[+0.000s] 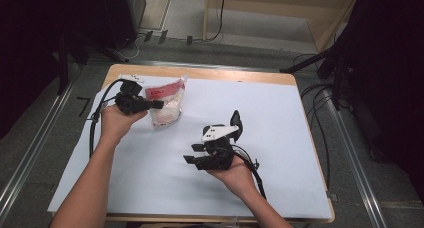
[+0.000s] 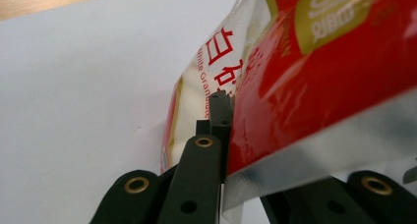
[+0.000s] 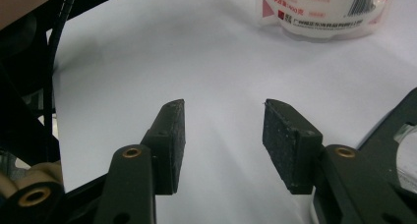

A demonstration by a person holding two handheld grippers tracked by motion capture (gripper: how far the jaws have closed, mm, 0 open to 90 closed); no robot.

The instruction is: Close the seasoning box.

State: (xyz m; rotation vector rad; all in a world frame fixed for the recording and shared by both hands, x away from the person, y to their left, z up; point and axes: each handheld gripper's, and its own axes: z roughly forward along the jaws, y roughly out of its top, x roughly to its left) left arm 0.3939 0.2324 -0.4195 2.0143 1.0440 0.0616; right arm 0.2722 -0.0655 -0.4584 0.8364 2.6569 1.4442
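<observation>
A plastic bag of white granules (image 1: 167, 108) with a red printed top lies at the far left of the white sheet (image 1: 280, 118). My left gripper (image 1: 159, 104) reaches it from the left and is shut on it. In the left gripper view the jaws (image 2: 223, 116) pinch the bag's edge, and the red label (image 2: 319, 71) hangs over the right jaw. My right gripper (image 1: 192, 153) is held above the middle of the sheet, open and pointing left. Nothing lies between its pads (image 3: 223, 140), and the bag (image 3: 324, 13) lies farther off.
The white sheet covers a wooden table (image 1: 300, 83), whose edge shows at the far side and right. Black cables (image 1: 97, 113) trail from both grippers. Metal rails (image 1: 350, 153) and more cables lie on the floor beside the table.
</observation>
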